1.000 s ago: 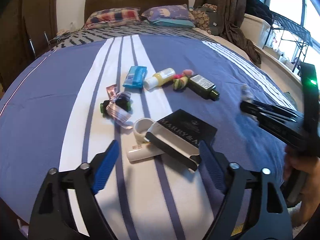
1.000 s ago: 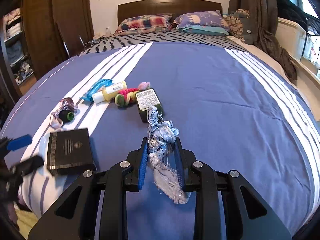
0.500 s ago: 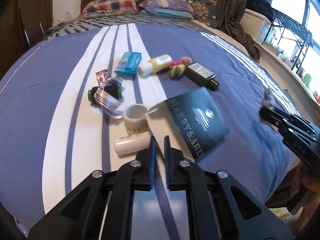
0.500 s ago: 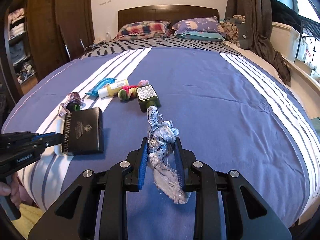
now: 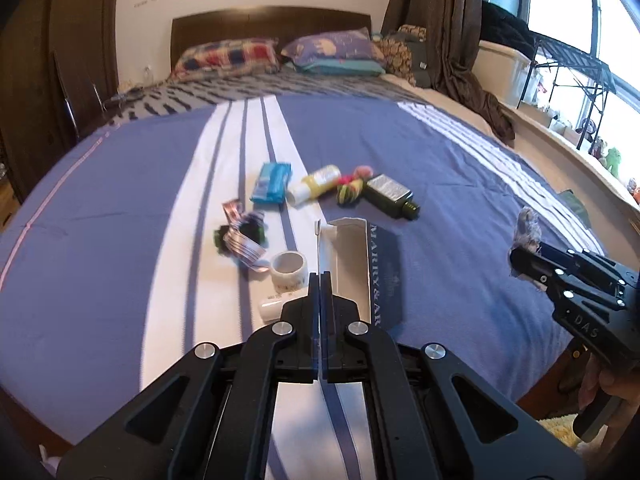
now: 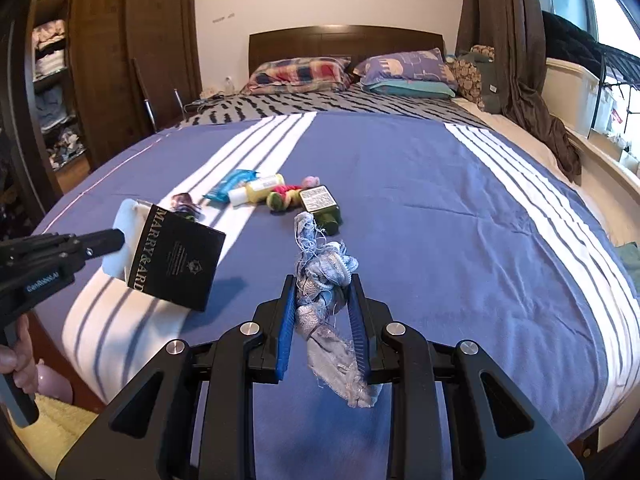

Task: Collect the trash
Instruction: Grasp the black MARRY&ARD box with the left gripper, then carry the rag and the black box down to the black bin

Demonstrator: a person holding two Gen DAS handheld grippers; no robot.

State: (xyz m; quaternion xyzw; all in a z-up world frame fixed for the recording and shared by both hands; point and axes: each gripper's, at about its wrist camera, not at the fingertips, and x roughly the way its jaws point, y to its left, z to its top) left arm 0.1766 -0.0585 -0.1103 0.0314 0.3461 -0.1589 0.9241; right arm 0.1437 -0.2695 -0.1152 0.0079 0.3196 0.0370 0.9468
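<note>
My left gripper [image 5: 320,280] is shut on the white flap of an open black box [image 5: 366,272] and holds it tilted above the bed; it also shows in the right wrist view [image 6: 176,256]. My right gripper [image 6: 323,300] is shut on a frayed blue-grey rag [image 6: 324,276], which also shows in the left wrist view [image 5: 527,232]. On the bed lie a ribbon scrap [image 5: 242,236], a tape roll [image 5: 289,270], a white tube [image 5: 274,306], a blue packet [image 5: 272,182], a yellow bottle [image 5: 314,188] and a green bottle [image 5: 390,195].
A colourful knotted toy [image 5: 351,188] lies between the bottles. The blue striped bedspread [image 6: 440,208] runs to pillows [image 6: 300,72] at the headboard. A wardrobe [image 6: 100,72] stands left; a curtain [image 6: 516,40] and window shelf are right. A fluffy rug [image 6: 52,428] lies on the floor.
My left gripper closed on the box's flap and lifted the box off the bed, uncovering the tape roll and tube. My right gripper kept hold of the rag.
</note>
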